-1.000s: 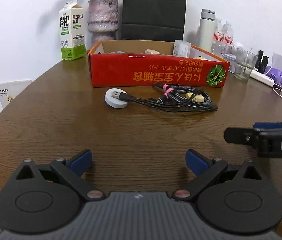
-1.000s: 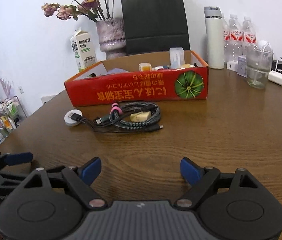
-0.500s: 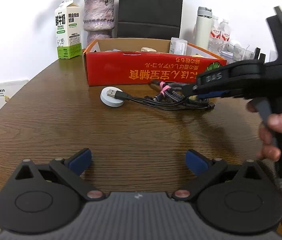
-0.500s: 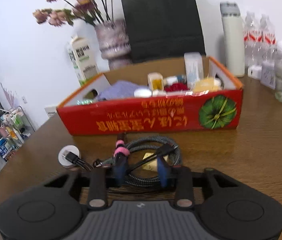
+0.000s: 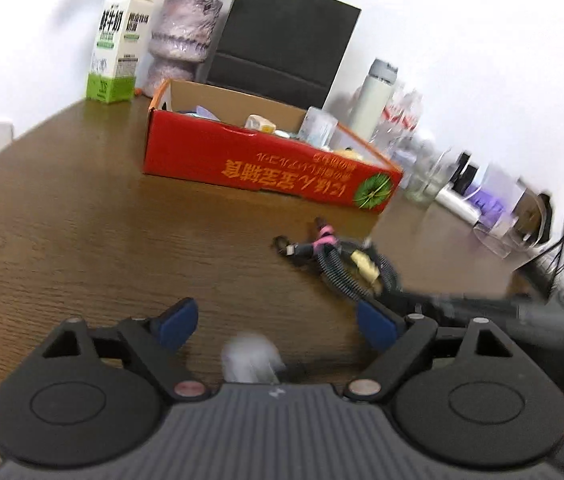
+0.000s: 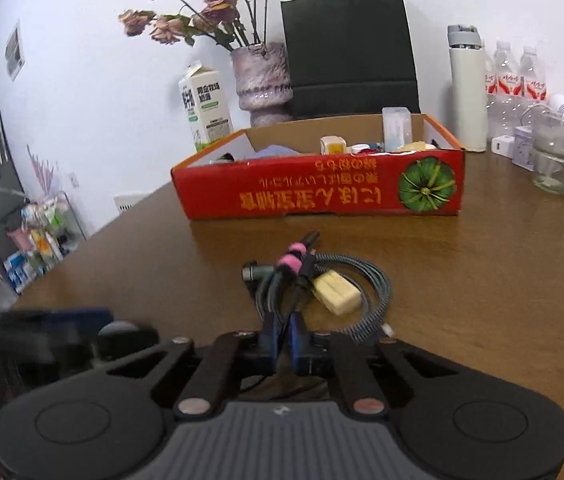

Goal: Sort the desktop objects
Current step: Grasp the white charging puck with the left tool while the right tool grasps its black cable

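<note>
A coiled bundle of braided cables [image 6: 322, 284] with a pink tie and a yellow tag lies on the brown table in front of the red cardboard box [image 6: 322, 196]. My right gripper [image 6: 286, 338] is shut on the near strands of the cable bundle. The bundle also shows in the left wrist view [image 5: 346, 264], with the box [image 5: 265, 168] behind it. My left gripper [image 5: 277, 322] is open and tilted, with a blurred white round charger puck [image 5: 249, 360] between its fingers, close to the palm. It is not gripped.
Behind the box stand a milk carton [image 6: 205, 108], a vase of dried roses [image 6: 261, 80], a black paper bag [image 6: 350, 44], a white flask [image 6: 468, 88], water bottles and a glass [image 6: 554, 160]. A power strip lies at the far right. The table edge curves at left.
My right gripper moved in and shut on the cable bundle, pulling it toward me. My left gripper moved forward and tilted until the white puck sat between its open fingers.
</note>
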Motion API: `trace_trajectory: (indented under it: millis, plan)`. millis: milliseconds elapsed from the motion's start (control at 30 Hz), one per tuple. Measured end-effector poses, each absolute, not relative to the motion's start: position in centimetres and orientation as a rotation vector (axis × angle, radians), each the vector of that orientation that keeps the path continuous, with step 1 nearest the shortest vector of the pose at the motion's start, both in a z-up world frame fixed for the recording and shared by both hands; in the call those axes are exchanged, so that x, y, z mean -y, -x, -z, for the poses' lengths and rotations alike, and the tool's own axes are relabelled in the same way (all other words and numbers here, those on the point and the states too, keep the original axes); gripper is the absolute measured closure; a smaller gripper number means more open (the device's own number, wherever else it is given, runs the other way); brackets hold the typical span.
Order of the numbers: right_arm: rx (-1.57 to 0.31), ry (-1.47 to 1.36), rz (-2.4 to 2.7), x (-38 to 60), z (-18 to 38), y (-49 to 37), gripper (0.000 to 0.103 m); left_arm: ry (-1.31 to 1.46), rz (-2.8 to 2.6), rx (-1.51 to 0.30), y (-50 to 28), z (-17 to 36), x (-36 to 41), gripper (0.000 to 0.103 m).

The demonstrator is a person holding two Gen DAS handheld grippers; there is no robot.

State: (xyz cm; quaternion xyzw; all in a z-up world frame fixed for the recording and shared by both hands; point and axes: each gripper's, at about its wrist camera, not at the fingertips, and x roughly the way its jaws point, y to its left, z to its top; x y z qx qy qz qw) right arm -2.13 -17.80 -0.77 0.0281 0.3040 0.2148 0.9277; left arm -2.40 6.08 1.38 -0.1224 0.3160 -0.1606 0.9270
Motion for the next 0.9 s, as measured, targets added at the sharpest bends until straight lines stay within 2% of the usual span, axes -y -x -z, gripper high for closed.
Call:
trace_trajectory:
  millis: [100,300,500,533,567,600,667,700,733,767,800,900]
  plan:
    - [-0.639,-0.057,-0.404,18.4,0.8,2.8,0.097,0.164,0.374,-0.653,2.6,-1.4,-5.7,0.017]
    - [-0.555,0.007,-0.463,19.5,-1.1,5.0,0.075,0.119,0.572,-0.635,6.3,-1.4,-6.0,0.016]
    - [-0.653,0.019,-0.482,20.3,-0.7,5.5,0.074,0.045,0.707,-0.646,8.8,-0.5,-2.4,0.017]
    - [-0.667,0.014,-0.468,20.4,-0.5,5.4,0.074,0.028,0.704,-0.659,8.7,-0.2,-1.7,0.020]
    - [-0.683,0.006,-0.454,20.4,-0.3,5.5,0.074,0.012,0.693,-0.678,8.4,0.1,-1.3,0.036]
    - [-0.686,-0.001,-0.455,20.6,-0.2,5.8,0.073,0.000,0.674,-0.683,8.2,0.3,-1.0,0.066]
    - [-0.657,0.028,-0.496,20.5,-0.2,6.8,0.072,-0.001,0.666,-0.695,8.1,0.3,-1.4,0.072]
    - [-0.637,0.066,-0.524,20.1,-0.2,7.5,0.063,0.015,0.672,-0.709,7.9,0.2,-1.7,0.072]
    - [-0.625,0.115,-0.545,19.7,0.0,7.9,0.048,0.016,0.668,-0.710,8.0,0.2,-1.9,0.072]
    - [-0.617,0.171,-0.553,19.1,0.3,8.2,0.041,0.006,0.653,-0.703,8.1,0.2,-2.2,0.073]
    - [-0.610,0.226,-0.551,18.5,0.5,8.6,0.038,-0.004,0.636,-0.698,8.1,0.1,-2.5,0.072]
    - [-0.623,0.202,-0.564,17.7,1.0,8.0,0.039,-0.020,0.606,-0.666,8.0,-0.1,-3.3,0.072]
